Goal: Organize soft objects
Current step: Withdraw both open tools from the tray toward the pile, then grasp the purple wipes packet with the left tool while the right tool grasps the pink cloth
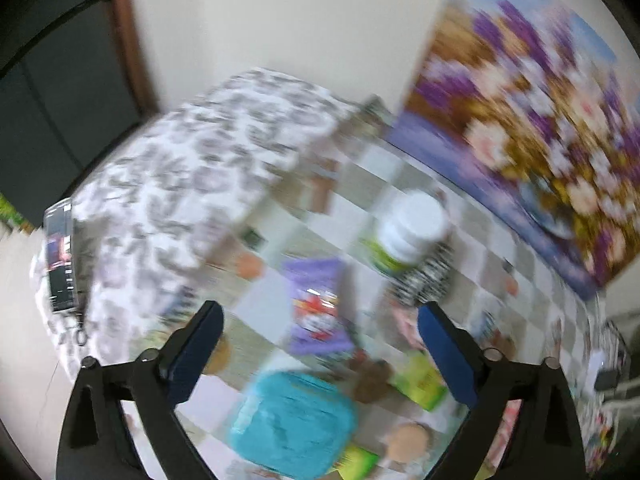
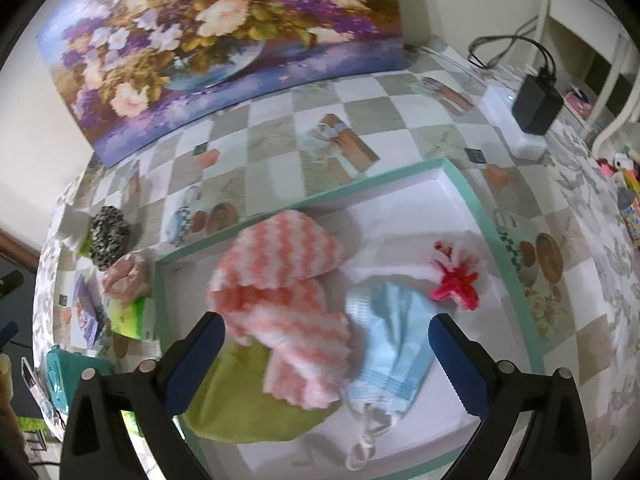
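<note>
- Two grippers, both with jaws spread wide and nothing between the pads: the right gripper point(image 2: 326, 354) hangs over a shallow white tray with a mint-green rim point(image 2: 472, 204); the left gripper point(image 1: 320, 350) hangs over the checkered worktop point(image 1: 376, 168), in a heavily blurred view.
- Nearest in the tray, under the right gripper, a green cloth point(image 2: 244, 404) lies at the near left corner, partly covered by a pink-and-white striped cloth point(image 2: 288, 292) heaped at the tray's middle.
- Just right of the striped cloth, touching it, lies a light blue face mask point(image 2: 394, 344), its white ear loops point(image 2: 366, 440) trailing toward the tray's near edge.
- Farther right in the tray, near its right wall, sits a small red-and-white fuzzy item point(image 2: 456, 276).
- Outside the tray, left of it on the worktop: a teal cloth point(image 1: 292, 420), a green packet point(image 2: 128, 316), a purple snack packet point(image 1: 316, 304), a pinkish soft bundle point(image 2: 126, 278), and beyond it a black-and-white patterned soft item point(image 2: 108, 234), with a white-lidded jar point(image 1: 412, 232) beside it.
- Farthest, behind the tray, a flower painting point(image 2: 224, 40) leans against the wall; a black adapter point(image 2: 534, 104) sits at the far right.
</note>
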`<state>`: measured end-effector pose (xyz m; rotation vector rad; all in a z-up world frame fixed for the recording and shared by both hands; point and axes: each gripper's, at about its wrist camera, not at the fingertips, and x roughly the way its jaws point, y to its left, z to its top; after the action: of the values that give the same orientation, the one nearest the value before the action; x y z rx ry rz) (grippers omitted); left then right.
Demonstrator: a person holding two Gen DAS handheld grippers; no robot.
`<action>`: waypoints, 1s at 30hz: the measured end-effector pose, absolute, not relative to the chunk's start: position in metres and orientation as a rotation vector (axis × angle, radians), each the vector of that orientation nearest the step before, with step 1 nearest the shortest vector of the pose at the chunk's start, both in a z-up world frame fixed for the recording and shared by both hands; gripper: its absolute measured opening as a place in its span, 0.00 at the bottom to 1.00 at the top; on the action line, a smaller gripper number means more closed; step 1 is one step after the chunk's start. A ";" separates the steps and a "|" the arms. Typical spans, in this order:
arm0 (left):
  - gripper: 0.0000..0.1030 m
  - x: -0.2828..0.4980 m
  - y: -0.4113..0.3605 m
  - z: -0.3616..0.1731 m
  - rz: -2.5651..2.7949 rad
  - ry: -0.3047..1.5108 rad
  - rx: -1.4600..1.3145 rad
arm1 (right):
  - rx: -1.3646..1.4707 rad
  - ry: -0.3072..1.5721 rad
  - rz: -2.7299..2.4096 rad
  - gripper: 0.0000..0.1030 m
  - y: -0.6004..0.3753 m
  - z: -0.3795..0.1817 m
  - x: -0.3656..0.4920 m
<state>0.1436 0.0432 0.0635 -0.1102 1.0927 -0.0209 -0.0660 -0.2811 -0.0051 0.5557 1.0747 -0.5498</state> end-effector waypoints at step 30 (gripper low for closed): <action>0.99 0.221 0.060 -0.007 -0.218 1.350 -0.040 | 0.375 1.100 -0.161 1.00 -0.147 -0.014 0.079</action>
<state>0.2206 0.0602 -0.0073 -0.0396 1.3499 -0.2176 0.0786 -0.1474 -0.0142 0.3750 1.0999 -0.1610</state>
